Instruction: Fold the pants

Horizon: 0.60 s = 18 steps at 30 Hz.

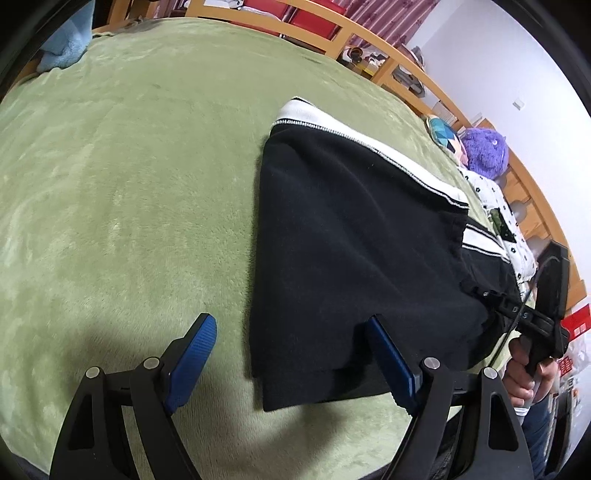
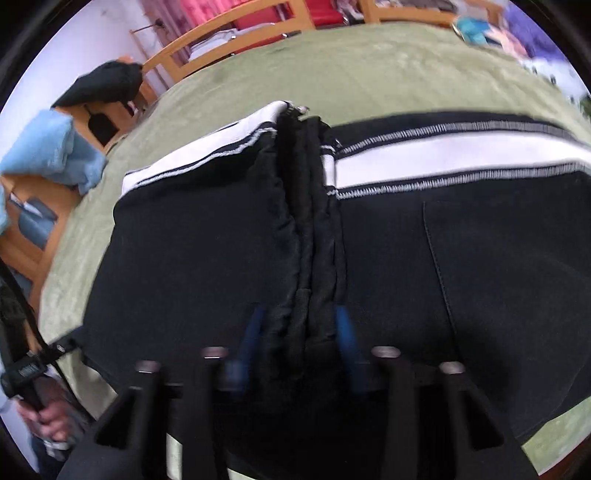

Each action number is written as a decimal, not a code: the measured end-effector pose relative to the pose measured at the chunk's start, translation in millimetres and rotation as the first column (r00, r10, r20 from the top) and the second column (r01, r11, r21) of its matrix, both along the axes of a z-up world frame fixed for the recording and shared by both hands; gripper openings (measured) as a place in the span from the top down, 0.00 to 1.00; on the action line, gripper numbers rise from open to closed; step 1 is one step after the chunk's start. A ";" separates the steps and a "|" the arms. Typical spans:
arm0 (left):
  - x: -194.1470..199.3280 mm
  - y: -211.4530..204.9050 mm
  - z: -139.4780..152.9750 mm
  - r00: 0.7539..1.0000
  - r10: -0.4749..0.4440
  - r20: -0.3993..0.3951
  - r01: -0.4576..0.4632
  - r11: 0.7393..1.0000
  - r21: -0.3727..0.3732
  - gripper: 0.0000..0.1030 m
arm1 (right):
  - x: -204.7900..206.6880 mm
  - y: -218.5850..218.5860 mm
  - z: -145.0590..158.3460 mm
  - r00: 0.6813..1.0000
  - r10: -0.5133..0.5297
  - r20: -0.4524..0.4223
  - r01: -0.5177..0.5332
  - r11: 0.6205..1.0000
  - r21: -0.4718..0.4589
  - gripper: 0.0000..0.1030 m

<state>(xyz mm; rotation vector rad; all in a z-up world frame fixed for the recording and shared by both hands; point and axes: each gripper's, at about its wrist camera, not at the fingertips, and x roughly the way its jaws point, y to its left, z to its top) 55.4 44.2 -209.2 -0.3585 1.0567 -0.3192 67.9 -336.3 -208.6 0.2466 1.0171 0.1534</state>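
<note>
Black pants (image 1: 351, 240) with a white side stripe lie folded on the green blanket (image 1: 129, 184). My left gripper (image 1: 291, 332) is open at their near left corner, one blue finger (image 1: 195, 354) on the blanket, the other (image 1: 391, 365) over the cloth. In the right wrist view my right gripper (image 2: 299, 332) is shut on a bunched ridge of the pants (image 2: 310, 258), the waistband area. The white stripe (image 2: 443, 162) runs across the far side. The right gripper also shows in the left wrist view (image 1: 491, 295) at the pants' right end.
A blue towel (image 1: 66, 44) lies at the far left of the bed. A purple plush (image 1: 484, 151) and a dotted white cloth (image 1: 498, 214) lie at the far right. A wooden bed rail (image 1: 332, 33) runs behind. A black garment (image 2: 103, 85) hangs on furniture.
</note>
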 end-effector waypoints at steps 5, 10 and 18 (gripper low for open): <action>-5.9 1.3 12.1 0.999 -0.004 0.033 0.005 0.999 -0.031 0.20 | -37.2 -19.4 45.2 0.988 -0.014 0.152 -0.007 0.991 0.135 0.82; 1.8 -1.9 2.3 1.000 -0.002 0.012 0.003 0.996 -0.087 0.21 | -40.2 -30.6 4.8 0.996 -0.083 0.019 0.081 0.993 0.086 0.76; 16.0 -26.1 -19.1 1.000 0.006 0.004 -0.006 0.994 -0.109 0.28 | -71.7 -31.5 14.9 0.988 -0.120 0.094 0.116 0.992 0.044 0.55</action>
